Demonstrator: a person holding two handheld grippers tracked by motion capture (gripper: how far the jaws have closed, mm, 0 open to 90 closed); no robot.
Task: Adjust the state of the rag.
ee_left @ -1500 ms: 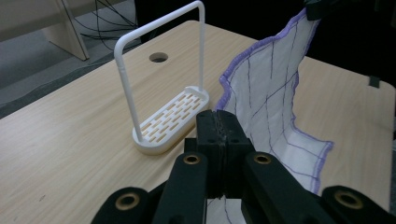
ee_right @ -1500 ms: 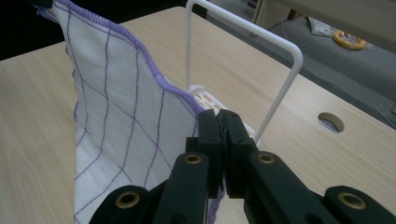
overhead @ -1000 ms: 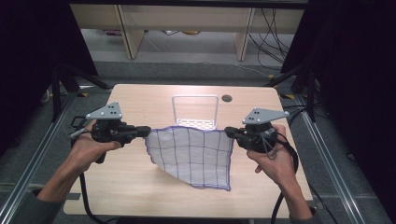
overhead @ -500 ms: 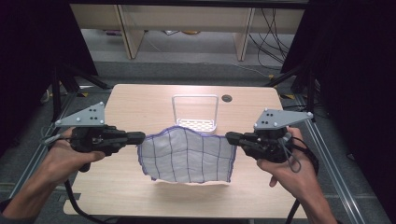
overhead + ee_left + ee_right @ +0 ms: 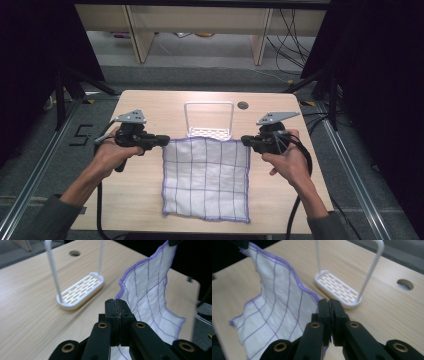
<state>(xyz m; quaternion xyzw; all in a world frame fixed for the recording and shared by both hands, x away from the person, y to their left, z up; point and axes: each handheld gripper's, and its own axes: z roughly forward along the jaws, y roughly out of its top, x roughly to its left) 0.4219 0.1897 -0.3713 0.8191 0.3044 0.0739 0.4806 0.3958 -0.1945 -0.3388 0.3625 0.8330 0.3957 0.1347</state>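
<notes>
A white cloth point(image 5: 207, 175) with a purple grid and purple hem lies spread on the wooden table point(image 5: 145, 107), its near edge close to the table's front. My left gripper point(image 5: 167, 140) is shut on the cloth's far left corner, and my right gripper point(image 5: 243, 141) is shut on the far right corner. In the left gripper view the jaws point(image 5: 117, 305) pinch the hem while the cloth point(image 5: 152, 285) rises to the right. In the right gripper view the shut gripper point(image 5: 329, 305) holds the cloth point(image 5: 277, 300), which sags away to the left.
A white slotted rack point(image 5: 209, 131) with a tall wire loop stands just beyond the cloth's far edge, also seen as the rack point(image 5: 80, 291) and the rack point(image 5: 338, 290). A round cable hole point(image 5: 243, 105) sits behind it. Table edges lie close on both sides.
Both hands have come down and the cloth, which hung bunched between the grippers, now lies stretched out flat on the table towards the front edge. Both grips stay the same.
</notes>
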